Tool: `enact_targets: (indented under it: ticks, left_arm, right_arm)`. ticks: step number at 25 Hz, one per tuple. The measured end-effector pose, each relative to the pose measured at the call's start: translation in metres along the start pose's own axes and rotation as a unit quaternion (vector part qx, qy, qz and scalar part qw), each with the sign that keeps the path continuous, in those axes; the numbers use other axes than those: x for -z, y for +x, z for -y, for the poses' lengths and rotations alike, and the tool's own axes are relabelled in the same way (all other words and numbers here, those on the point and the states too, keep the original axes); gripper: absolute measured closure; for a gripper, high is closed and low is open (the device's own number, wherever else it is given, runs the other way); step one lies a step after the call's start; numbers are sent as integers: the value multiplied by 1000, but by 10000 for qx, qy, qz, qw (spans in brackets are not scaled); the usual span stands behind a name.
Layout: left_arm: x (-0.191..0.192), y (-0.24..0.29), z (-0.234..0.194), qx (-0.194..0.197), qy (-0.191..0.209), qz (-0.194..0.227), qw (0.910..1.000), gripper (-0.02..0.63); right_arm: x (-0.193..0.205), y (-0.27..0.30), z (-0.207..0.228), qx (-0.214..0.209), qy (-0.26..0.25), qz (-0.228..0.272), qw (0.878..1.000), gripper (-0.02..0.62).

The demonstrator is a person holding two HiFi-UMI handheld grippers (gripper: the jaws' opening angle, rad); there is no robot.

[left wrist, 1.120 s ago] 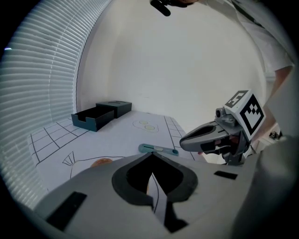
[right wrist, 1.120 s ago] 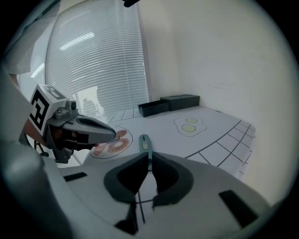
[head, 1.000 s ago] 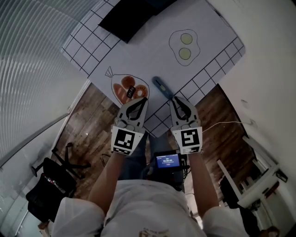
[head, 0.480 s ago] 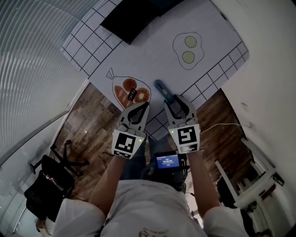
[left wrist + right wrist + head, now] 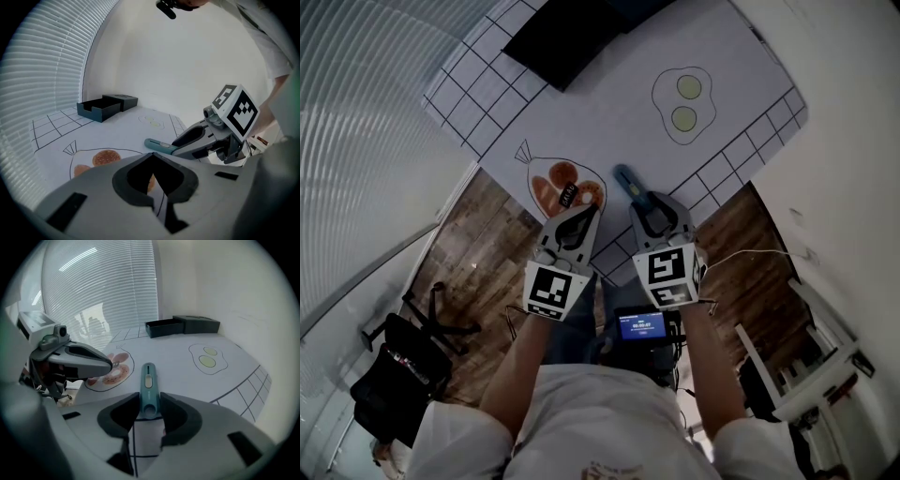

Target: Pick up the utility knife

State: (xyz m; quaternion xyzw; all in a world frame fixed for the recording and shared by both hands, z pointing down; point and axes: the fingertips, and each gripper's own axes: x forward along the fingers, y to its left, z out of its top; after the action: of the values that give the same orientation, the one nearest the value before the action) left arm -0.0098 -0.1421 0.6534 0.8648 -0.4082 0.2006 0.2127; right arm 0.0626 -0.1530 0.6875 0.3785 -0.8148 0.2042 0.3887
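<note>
Head view: both arms reach up from bottom of frame, L forearm and R forearm approx parallel. The grippers sit side by side just below mid-frame, marker cubes facing the cam. L gripper points up-frame at a shallow downward tilt, jaw tips together, nothing btwn them. R gripper is pitched down more steeply, jaws wide apart w/ the near end of the utility knife btwn them.

Office — slatted blinds, swivel chair
</note>
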Motion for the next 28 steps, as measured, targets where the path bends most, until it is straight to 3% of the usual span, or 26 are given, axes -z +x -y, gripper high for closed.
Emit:
enact_targets:
  ticks: [5, 11, 28]
  left_arm:
    - [1, 0, 1, 28, 3, -22, 10000, 600]
    - [0, -5, 0, 10, 47, -12, 10000, 600]
    - [-26, -22, 6, -37, 269, 321, 9991, 600]
  right_arm:
    - [0, 1, 2, -29, -13, -91, 10000, 459]
    - [-3, -5, -1, -104, 451, 45, 9989, 460]
    - [-14, -51, -7, 238, 577, 513, 9967, 460]
